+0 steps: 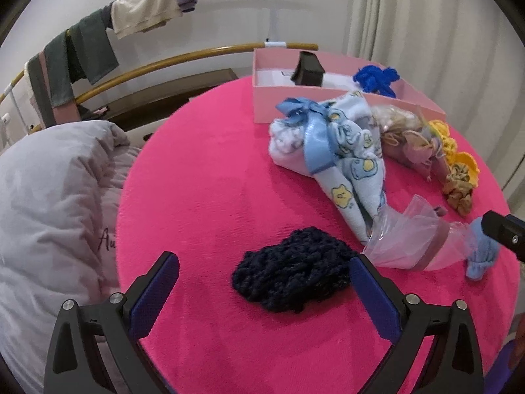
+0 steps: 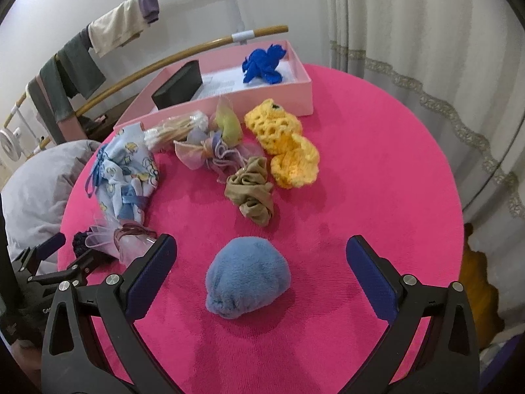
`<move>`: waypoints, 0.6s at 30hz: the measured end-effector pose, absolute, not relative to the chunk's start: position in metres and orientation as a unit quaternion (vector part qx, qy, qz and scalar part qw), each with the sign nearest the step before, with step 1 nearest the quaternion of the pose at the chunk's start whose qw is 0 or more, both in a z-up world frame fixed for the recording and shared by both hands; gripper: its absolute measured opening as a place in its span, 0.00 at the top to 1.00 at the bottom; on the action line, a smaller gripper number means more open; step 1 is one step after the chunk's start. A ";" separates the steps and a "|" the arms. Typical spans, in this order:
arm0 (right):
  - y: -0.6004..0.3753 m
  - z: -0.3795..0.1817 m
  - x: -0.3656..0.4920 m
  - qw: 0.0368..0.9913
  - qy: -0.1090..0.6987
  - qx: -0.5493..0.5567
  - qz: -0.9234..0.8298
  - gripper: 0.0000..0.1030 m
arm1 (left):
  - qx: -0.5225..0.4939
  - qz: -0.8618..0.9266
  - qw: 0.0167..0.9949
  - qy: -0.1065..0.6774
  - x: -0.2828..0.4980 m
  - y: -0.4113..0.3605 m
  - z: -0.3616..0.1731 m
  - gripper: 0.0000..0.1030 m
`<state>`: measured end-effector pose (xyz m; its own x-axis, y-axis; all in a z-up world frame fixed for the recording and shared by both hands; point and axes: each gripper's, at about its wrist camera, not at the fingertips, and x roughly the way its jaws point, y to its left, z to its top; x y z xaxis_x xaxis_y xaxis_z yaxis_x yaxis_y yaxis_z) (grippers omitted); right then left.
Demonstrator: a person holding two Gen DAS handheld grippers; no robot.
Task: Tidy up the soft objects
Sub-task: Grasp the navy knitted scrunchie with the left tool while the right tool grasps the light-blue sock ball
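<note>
Both tools gape wide; the pink box holds blue yarn and a black block.

Only readable-ish text: dark cursive script starting "Au", rest cut off by the table edge, on the pale grey crumpled fabric bedding at left of left wrist view. White printed sheet inside the pink cardboard box has marks, too small to read
</note>
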<state>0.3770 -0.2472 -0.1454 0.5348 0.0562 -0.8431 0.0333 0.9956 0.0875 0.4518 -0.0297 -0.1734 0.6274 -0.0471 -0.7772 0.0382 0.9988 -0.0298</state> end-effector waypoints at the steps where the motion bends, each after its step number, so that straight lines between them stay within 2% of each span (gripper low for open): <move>1: -0.246 -0.147 0.377 0.874 0.484 0.044 0.008 0.00 | -0.008 -0.028 0.901 0.434 0.453 -0.031 -0.176 0.04; 7: -0.247 -0.159 0.377 0.868 0.496 0.039 0.005 0.00 | -0.015 -0.039 0.899 0.436 0.456 -0.034 -0.181 0.12; 11: -0.245 -0.165 0.375 0.865 0.502 0.029 0.004 0.00 | -0.016 -0.052 0.900 0.432 0.453 -0.037 -0.181 0.28; 13: -0.242 -0.169 0.373 0.862 0.507 0.023 0.006 0.06 | -0.016 -0.057 0.900 0.433 0.451 -0.038 -0.179 0.34; 14: -0.240 -0.172 0.372 0.861 0.509 0.015 0.005 0.07 | -0.019 -0.062 0.899 0.434 0.451 -0.038 -0.178 0.41; 16: -0.233 -0.173 0.369 0.865 0.502 -0.019 -0.006 0.22 | -0.027 -0.072 0.896 0.437 0.450 -0.038 -0.174 0.57; 17: -0.231 -0.173 0.368 0.866 0.499 -0.028 -0.009 0.28 | -0.033 -0.080 0.894 0.439 0.450 -0.037 -0.173 0.71; 18: -0.232 -0.171 0.366 0.869 0.493 -0.025 -0.003 0.48 | -0.038 -0.087 0.893 0.441 0.449 -0.036 -0.172 0.83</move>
<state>0.3661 -0.2319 -0.1711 0.5131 -0.0303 -0.8578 -0.0186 0.9988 -0.0464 0.4493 -0.0358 -0.1718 0.5962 -0.1883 -0.7804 0.1207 0.9821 -0.1447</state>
